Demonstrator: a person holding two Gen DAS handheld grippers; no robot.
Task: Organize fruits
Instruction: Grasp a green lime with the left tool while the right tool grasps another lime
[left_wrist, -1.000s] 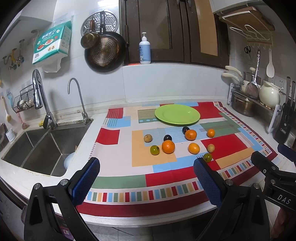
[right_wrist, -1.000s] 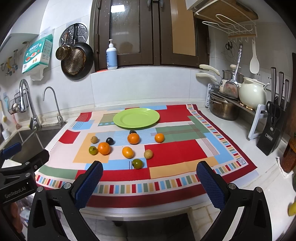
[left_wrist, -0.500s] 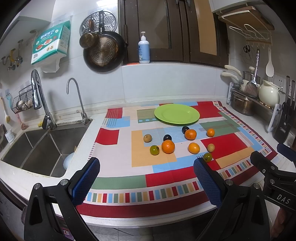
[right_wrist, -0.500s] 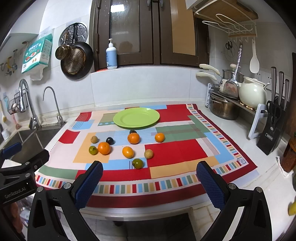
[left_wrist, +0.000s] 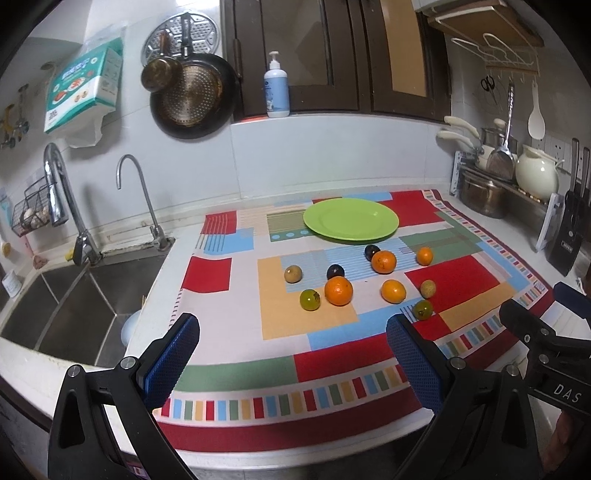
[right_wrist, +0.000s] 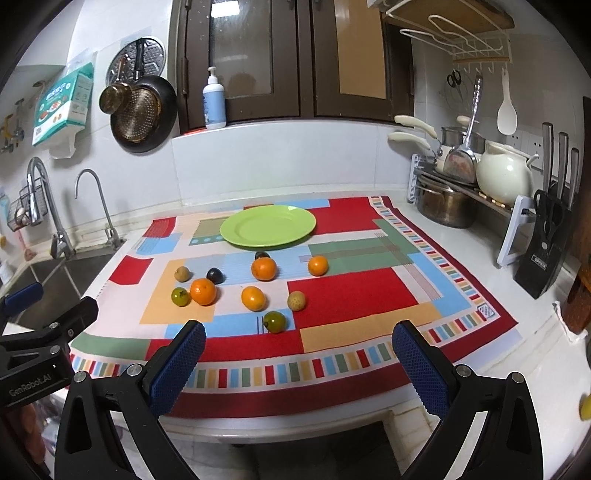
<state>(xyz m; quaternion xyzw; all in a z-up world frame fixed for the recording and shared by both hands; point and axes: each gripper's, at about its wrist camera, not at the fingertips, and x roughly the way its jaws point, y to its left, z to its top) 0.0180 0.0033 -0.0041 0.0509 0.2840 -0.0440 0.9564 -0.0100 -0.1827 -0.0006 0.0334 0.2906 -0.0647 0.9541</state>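
Orange, green, tan and dark round fruits (right_wrist: 254, 298) lie loose on the patchwork cloth (right_wrist: 351, 291), ahead of both spread, empty grippers: left gripper (left_wrist: 291, 363), right gripper (right_wrist: 299, 363). Beyond them sits the bare lime-green plate (right_wrist: 236, 230). Firm but smooth, they would likely roll; pinch across the widest part.

Green plate (right_wrist: 268, 226) sits empty at the far middle of the patchwork cloth (right_wrist: 351, 291). All fruit lies on the cloth, nearer the camera than the plate: a dark fruit (right_wrist: 262, 255) just at the plate's near rim, four oranges (right_wrist: 264, 268), two dark green fruits (right_wrist: 274, 321), two pale brown ones (right_wrist: 296, 300), and a second dark fruit (right_wrist: 214, 275) to the plate's near left. Right gripper (right_wrist: 299, 354) hangs over the cloth's near edge, jaws spread wide, holding nothing. Left gripper (right_wrist: 44, 325) shows at the left edge, jaw state unclear.
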